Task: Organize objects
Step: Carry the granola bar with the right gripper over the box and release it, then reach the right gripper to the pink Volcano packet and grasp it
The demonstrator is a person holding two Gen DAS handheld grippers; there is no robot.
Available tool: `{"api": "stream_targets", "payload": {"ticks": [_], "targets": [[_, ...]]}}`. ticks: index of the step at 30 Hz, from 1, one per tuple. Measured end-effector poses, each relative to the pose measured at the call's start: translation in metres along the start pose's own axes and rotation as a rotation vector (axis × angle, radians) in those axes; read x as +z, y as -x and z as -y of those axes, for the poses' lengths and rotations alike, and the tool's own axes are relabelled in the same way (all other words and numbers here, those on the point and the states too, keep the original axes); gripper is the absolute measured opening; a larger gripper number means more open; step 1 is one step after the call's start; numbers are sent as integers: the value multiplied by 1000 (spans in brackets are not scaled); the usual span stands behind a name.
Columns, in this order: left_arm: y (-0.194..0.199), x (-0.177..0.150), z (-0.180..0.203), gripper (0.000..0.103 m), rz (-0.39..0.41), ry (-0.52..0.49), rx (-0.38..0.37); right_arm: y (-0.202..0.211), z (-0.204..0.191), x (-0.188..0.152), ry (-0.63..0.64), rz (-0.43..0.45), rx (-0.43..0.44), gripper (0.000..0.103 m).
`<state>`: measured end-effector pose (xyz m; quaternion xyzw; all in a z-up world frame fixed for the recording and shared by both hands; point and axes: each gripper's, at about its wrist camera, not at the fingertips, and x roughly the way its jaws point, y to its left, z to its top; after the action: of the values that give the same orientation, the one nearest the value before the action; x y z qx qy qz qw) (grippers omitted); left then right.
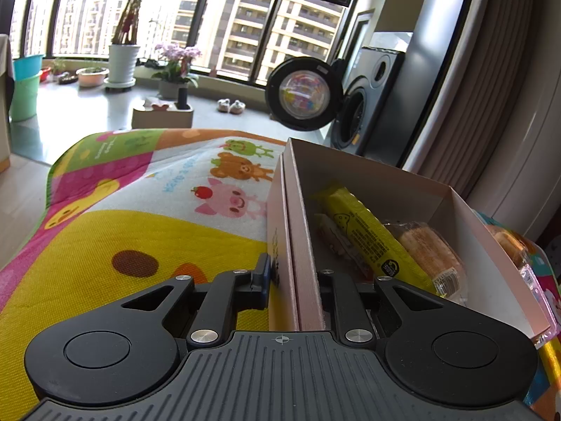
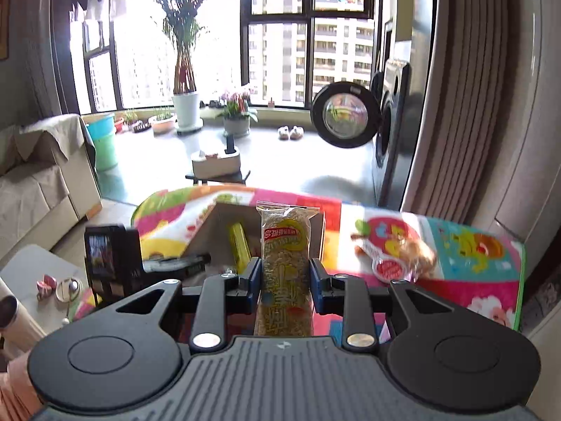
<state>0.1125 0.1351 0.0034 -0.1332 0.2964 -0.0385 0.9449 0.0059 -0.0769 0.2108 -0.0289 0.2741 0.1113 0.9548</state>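
A pink cardboard box (image 1: 396,182) lies on the cartoon play mat (image 1: 147,224). Its left wall sits between the fingers of my left gripper (image 1: 292,277), which is shut on it. Inside lie a yellow snack bar (image 1: 364,235) and a wrapped bread (image 1: 431,252). My right gripper (image 2: 284,280) is shut on a long packet of golden rice crackers (image 2: 285,266), held upright above the mat in front of the box (image 2: 207,224). The other gripper (image 2: 115,259) shows at the box's left side. A wrapped pastry (image 2: 410,256) lies on the mat to the right.
Another wrapped pastry (image 1: 515,245) lies just outside the box's right wall. Beyond the mat stand a washing machine with its round door open (image 1: 301,94), potted plants (image 1: 122,63), a low stand (image 1: 163,114) and a covered sofa (image 2: 38,182) at left.
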Motion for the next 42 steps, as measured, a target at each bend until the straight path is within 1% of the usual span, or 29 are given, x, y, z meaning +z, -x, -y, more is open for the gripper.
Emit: {"api": "stream_targets", "payload": {"ticks": [2, 4, 6, 9, 12, 14, 16, 17, 19, 22, 24, 25, 27, 29, 34, 36, 39, 41, 42], "targets": [[0, 0, 0, 18, 0, 0, 0, -12, -4, 14, -4, 23, 10, 28], [0, 0, 0, 18, 0, 0, 0, -30, -8, 22, 4, 17, 15, 28], [0, 0, 0, 18, 0, 1, 0, -53, -11, 26, 16, -2, 0, 28], [0, 0, 0, 18, -1, 2, -1, -87, -8, 27, -9, -49, -18, 28], [0, 0, 0, 18, -3, 1, 0, -117, -2, 24, -35, -77, -47, 28], [0, 0, 0, 18, -2, 1, 0, -134, 1, 20, -25, -95, -63, 28], [0, 0, 0, 18, -2, 2, -1, -143, 4, 14, -4, -95, -115, 30], [0, 0, 0, 18, -2, 3, -2, -145, 5, 11, 2, -97, -124, 32], [0, 0, 0, 18, -2, 2, -1, -144, 11, 7, -8, -101, -126, 33], [0, 0, 0, 18, -3, 2, -3, -133, 22, 3, -13, -93, -145, 37], [0, 0, 0, 18, -3, 2, -2, -127, 30, 0, -15, -88, -166, 42], [0, 0, 0, 18, -3, 3, -3, -121, 37, -3, -16, -87, -185, 43], [0, 0, 0, 18, -3, 2, -2, -114, 51, -9, -23, -88, -224, 50], [0, 0, 0, 18, -3, 2, -3, -111, 67, -19, -34, -102, -264, 53], [0, 0, 0, 18, -3, 2, -2, -122, 105, -52, -65, -170, -364, 54], [0, 0, 1, 18, -2, 1, -1, -135, 120, -66, -96, -206, -383, 54], [0, 0, 0, 18, -1, -3, 1, -149, 134, -79, -139, -238, -394, 52], [-1, 0, 0, 18, 0, -3, 1, -153, 141, -83, -143, -243, -406, 50], [0, 0, 0, 18, 0, -2, 0, -151, 144, -84, -135, -230, -416, 50]]}}
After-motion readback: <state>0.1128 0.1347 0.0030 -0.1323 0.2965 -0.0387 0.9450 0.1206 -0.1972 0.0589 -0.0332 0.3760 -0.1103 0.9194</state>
